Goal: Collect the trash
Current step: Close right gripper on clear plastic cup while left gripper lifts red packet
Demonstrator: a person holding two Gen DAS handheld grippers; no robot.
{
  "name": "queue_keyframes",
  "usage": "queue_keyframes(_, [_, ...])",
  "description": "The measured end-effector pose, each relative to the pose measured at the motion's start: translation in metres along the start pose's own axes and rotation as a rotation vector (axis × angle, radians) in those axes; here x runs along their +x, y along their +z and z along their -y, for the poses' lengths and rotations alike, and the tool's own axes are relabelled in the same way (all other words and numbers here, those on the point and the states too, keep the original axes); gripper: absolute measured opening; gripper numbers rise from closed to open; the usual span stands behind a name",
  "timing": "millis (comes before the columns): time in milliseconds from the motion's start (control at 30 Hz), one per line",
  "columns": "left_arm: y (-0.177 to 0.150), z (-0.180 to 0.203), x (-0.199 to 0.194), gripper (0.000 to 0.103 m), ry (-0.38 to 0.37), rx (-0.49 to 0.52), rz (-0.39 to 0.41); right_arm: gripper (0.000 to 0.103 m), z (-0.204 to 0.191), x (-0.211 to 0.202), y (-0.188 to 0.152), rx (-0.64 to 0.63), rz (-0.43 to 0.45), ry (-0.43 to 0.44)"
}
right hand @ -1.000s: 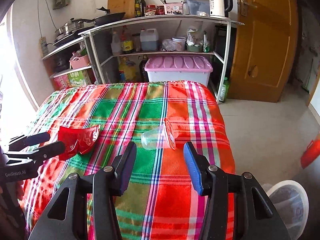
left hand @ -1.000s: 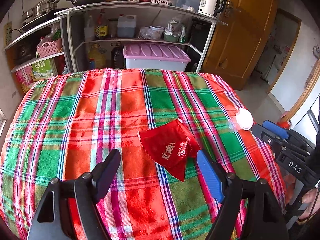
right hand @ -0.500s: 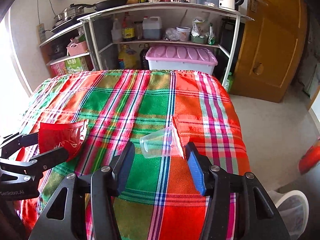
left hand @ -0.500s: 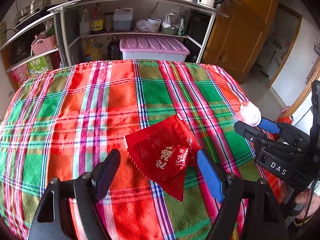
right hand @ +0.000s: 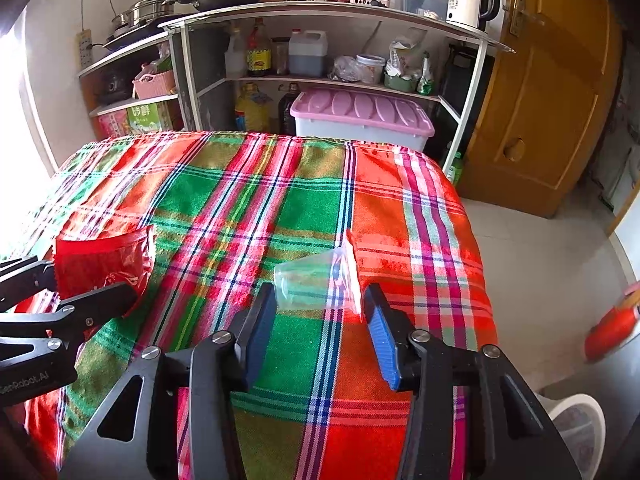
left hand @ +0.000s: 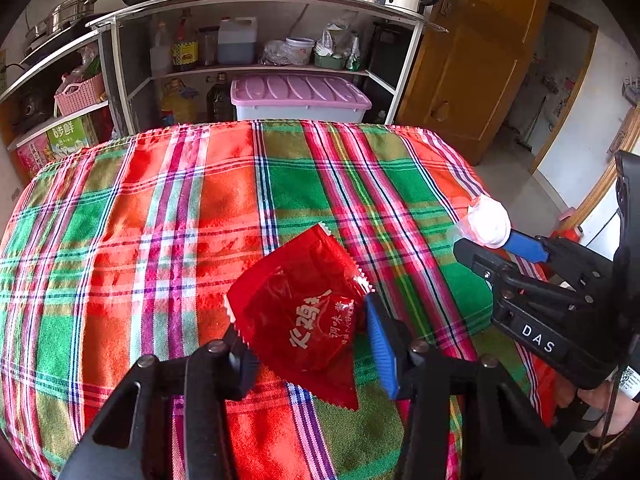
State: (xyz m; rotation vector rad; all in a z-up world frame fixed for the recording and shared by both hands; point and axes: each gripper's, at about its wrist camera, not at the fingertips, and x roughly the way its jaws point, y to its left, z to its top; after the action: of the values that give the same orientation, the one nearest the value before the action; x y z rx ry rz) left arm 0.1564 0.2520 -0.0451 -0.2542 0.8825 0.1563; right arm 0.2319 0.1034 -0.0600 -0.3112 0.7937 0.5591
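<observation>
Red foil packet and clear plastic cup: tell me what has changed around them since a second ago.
The left gripper has come up to the red foil packet, its jaws closing, fingers at the packet's edges. The right gripper has moved in astride the clear plastic cup, jaws closing too. Packet and cup lie where they were on the plaid tablecloth.

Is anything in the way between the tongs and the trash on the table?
Nothing visible. The red wrapper already sits between the closing left tongs, and the clear plastic cup lies on its side right between the closing right tongs.
</observation>
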Motion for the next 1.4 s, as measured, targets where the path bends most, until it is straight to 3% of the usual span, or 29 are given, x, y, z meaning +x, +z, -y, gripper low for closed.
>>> queue_keyframes(167, [0.0, 0.003, -0.003, 0.036, -0.001, 0.014, 0.008, 0.046, 0.003, -0.003, -0.001, 0.014, 0.013, 0.01])
queue_keyframes(333, [-0.001, 0.005, -0.004, 0.032, -0.001, 0.023, 0.017, 0.046, 0.006, -0.005, 0.0, 0.04, 0.018, 0.027])
queue_keyframes(733, [-0.006, 0.005, -0.021, 0.031, -0.013, 0.027, 0.052, 0.046, 0.006, -0.023, -0.008, 0.076, 0.05, 0.047])
queue_keyframes(1400, [-0.023, 0.061, -0.076, 0.031, -0.092, 0.141, 0.136, 0.046, 0.025, -0.109, -0.051, 0.151, 0.153, 0.045])
